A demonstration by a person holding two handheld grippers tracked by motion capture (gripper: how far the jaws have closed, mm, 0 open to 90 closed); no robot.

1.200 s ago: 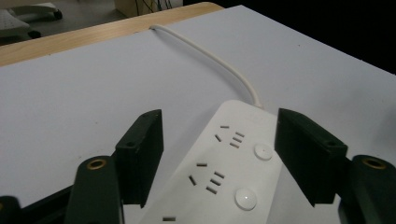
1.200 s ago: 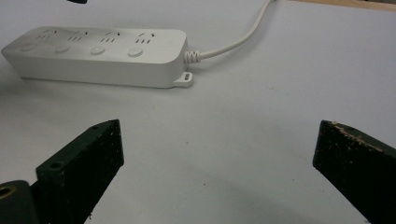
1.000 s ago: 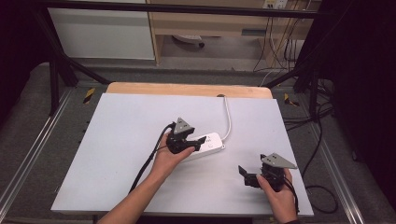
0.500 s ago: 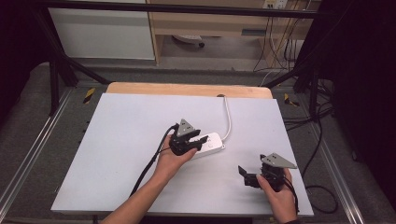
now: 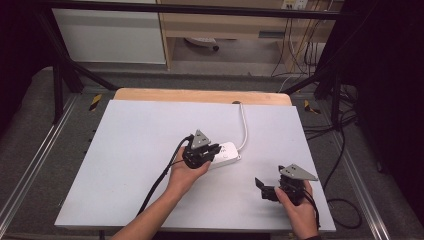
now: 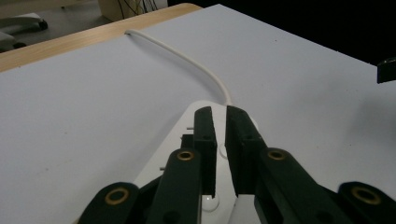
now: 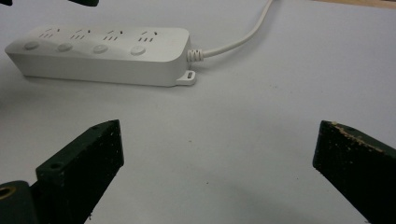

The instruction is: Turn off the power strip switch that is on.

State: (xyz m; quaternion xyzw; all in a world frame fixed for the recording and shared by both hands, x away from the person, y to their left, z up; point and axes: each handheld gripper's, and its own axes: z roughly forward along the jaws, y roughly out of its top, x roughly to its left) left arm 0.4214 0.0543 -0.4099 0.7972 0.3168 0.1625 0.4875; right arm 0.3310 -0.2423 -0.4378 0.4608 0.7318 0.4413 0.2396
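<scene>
**Left claw nearly closed over the power strip**

Nearest, lower right of the high view: the right gripper (image 5: 264, 189) is held above bare table (image 5: 125, 150), jaws spread wide, nothing between them. No shift in place is seen against the two earlier frames. From its own view the power strip (image 7: 100, 53) is seen well ahead, upper left of the frame, four sockets and four round buttons on top, cord (image 7: 233, 39) leaving at the upper right.

Centre of the high view: the left gripper (image 5: 212, 150) is set over the near end of the power strip (image 5: 227, 154). Its jaws have just been closing; a second ago they were spread wider at much the same spot. In the left gripper view they are nearly together, a slim gap left, tips (image 6: 219, 122) just over the strip's top face (image 6: 187, 128) beside a round button. Nothing is clamped between them. Contact with the strip cannot be told.

Judged: narrowed jaws suit a button press, not a lift. Strip unmoved on the table.

Farthest: the white cord (image 5: 244, 125) is run up to the wooden back edge (image 5: 200, 95).
</scene>
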